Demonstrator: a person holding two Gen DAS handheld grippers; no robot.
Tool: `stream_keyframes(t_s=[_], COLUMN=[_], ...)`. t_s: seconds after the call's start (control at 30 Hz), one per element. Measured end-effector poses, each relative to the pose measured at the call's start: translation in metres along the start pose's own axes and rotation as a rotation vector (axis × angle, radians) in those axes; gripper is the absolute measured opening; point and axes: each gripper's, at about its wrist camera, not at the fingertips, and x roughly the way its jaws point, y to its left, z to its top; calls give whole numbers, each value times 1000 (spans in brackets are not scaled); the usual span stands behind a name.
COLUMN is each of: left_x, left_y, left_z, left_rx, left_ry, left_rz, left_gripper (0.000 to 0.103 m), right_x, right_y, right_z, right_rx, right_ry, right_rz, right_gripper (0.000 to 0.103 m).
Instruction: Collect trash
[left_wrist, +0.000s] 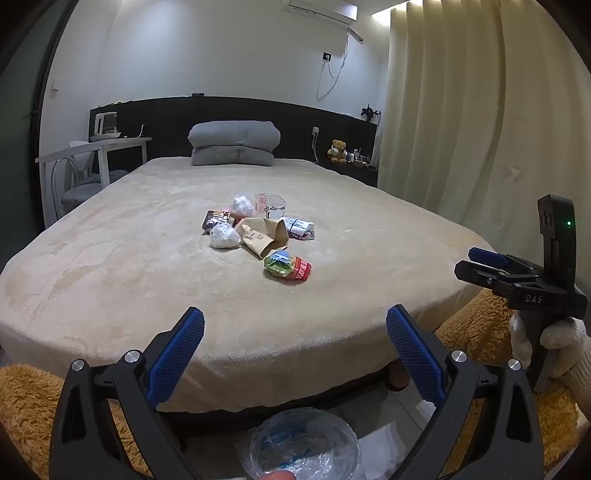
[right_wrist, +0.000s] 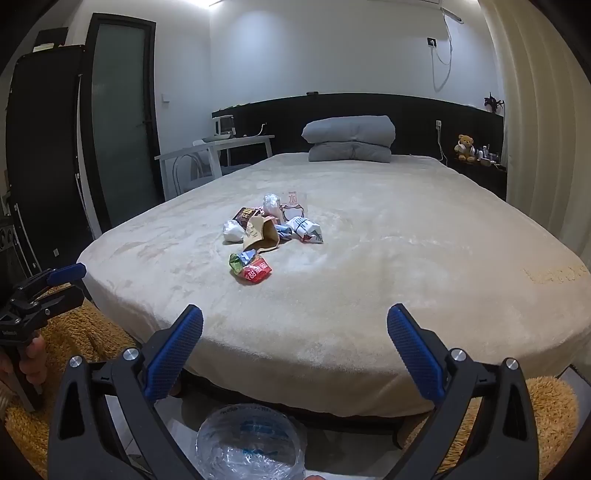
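A pile of trash lies mid-bed on the beige blanket (left_wrist: 129, 258): a brown paper bag (left_wrist: 263, 236), white crumpled wads (left_wrist: 223, 236), a dark wrapper (left_wrist: 216, 220), a clear plastic cup (left_wrist: 271, 206), a printed white wrapper (left_wrist: 301, 227) and a green-and-red packet (left_wrist: 287, 266). From the right wrist the same packet (right_wrist: 251, 267) and paper bag (right_wrist: 260, 234) show. My left gripper (left_wrist: 295, 325) hangs open off the foot of the bed, empty. My right gripper (right_wrist: 294, 325) is open and empty too, well short of the pile. A bin lined with a clear bag (left_wrist: 304, 443) sits on the floor below.
Folded grey bedding (left_wrist: 234, 144) lies by the dark headboard. A white desk and chair (left_wrist: 96, 155) stand left of the bed, a curtain (left_wrist: 480, 110) on the right, a dark door (right_wrist: 118, 122) at the left. An orange shaggy rug (left_wrist: 26, 402) covers the floor.
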Motion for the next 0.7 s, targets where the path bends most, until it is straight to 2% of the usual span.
stream_keyframes(t_s=[0.03, 0.7], left_x=[3, 3], left_y=[3, 2], left_z=[1, 3], left_rx=[-23, -16], left_ry=[28, 10], left_rz=[-10, 6], left_gripper=[97, 97], right_x=[-1, 1], right_y=[1, 5], right_z=[0, -2], right_rx=[-3, -15], right_ry=[-2, 5], right_rz=[0, -5], right_gripper=[99, 99])
